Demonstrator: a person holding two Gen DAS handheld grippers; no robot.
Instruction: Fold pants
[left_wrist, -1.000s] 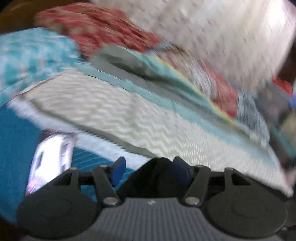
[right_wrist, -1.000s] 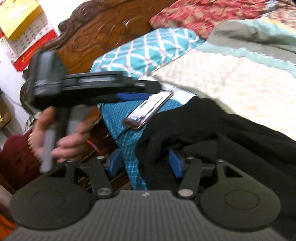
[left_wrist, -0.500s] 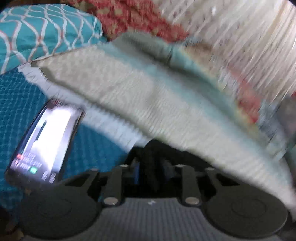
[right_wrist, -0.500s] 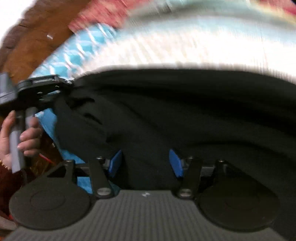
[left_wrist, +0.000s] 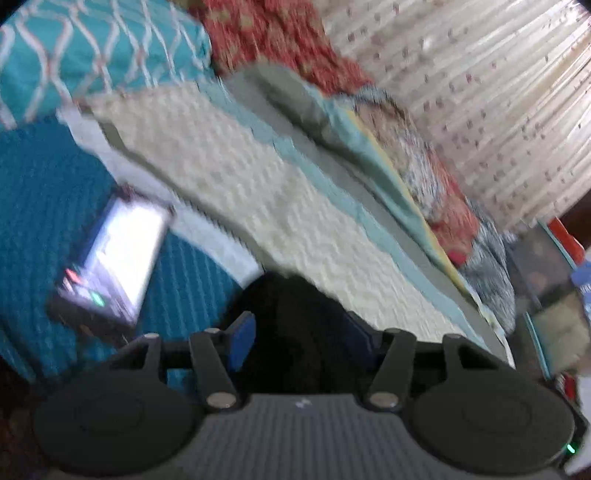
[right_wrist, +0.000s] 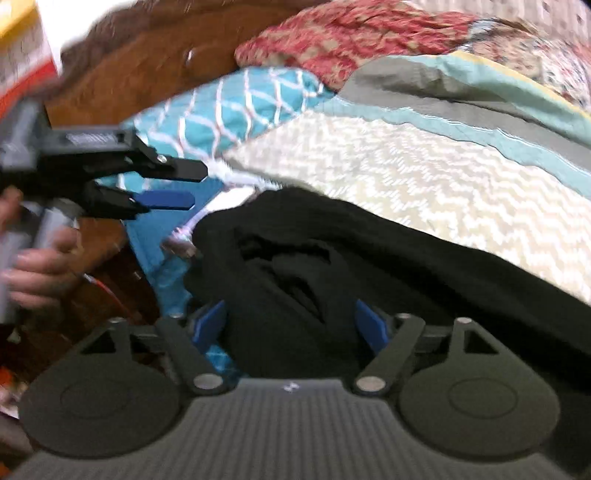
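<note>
While both views are smeared by motion, the main things read clearly enough. Black pants (right_wrist: 369, 266) lie bunched on the bed, partly on a cream zigzag-patterned quilt (right_wrist: 424, 173) and partly on the teal bedspread (left_wrist: 40, 192) at its edge.

Seen from the right wrist, the right tongs (right_wrist: 291, 328) straddle a thick rumpled fold of the pants — the blue pads sit to either side of the cloth with a gap showing at each, so nothing is pinched, and the jaws are opening. To the left in that view the left tongs (right_wrist: 184, 184) point level toward the bundle, carried by a hand (right_wrist: 33, 266) wrapped around the grey handle; their two fingers stand apart with nothing between the tips there.

From the left wrist, dark fabric fills the space between the left tongs' blue pads (left_wrist: 242, 339), yet the pads do not look pressed into it — these jaws are also opening.

A phone (left_wrist: 118, 258) with a lit screen lies on the teal bedspread, just beside the pants. Behind the quilt are a teal pillow with a white lattice pattern (right_wrist: 236, 107), a red patterned blanket (right_wrist: 343, 33), and a carved wooden headboard (right_wrist: 147, 66).
</note>
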